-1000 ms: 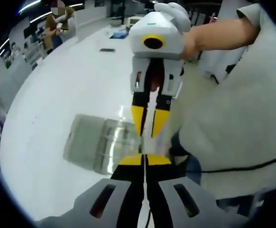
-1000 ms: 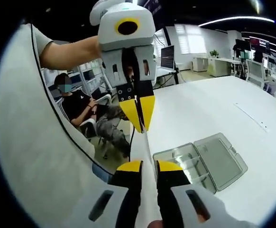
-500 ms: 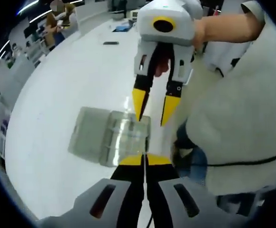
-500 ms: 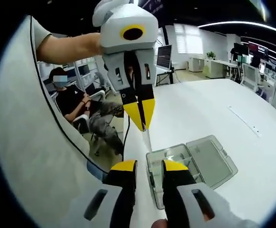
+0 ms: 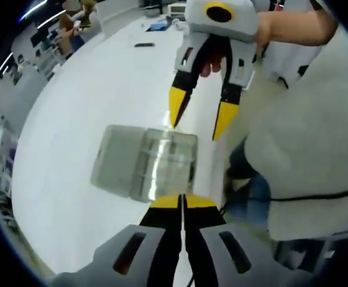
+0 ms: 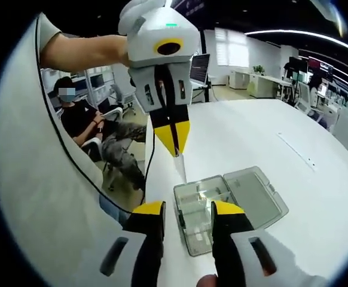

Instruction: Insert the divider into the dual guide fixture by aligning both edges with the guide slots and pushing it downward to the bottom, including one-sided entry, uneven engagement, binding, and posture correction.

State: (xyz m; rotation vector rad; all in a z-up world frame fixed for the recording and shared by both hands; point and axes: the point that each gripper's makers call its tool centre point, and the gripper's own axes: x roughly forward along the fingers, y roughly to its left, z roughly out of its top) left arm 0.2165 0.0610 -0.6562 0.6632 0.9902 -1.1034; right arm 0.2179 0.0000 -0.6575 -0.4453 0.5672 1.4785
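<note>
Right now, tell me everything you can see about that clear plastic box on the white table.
The clear plastic box lies open and flat on the white table, near the edge by the person. It looks like thin see-through plastic: a tray half split by ribs into compartments, and a plain hinged lid folded out beside it. In the left gripper view the tray half sits nearer the person. Neither claw touches it; what the compartments hold cannot be told.
</note>
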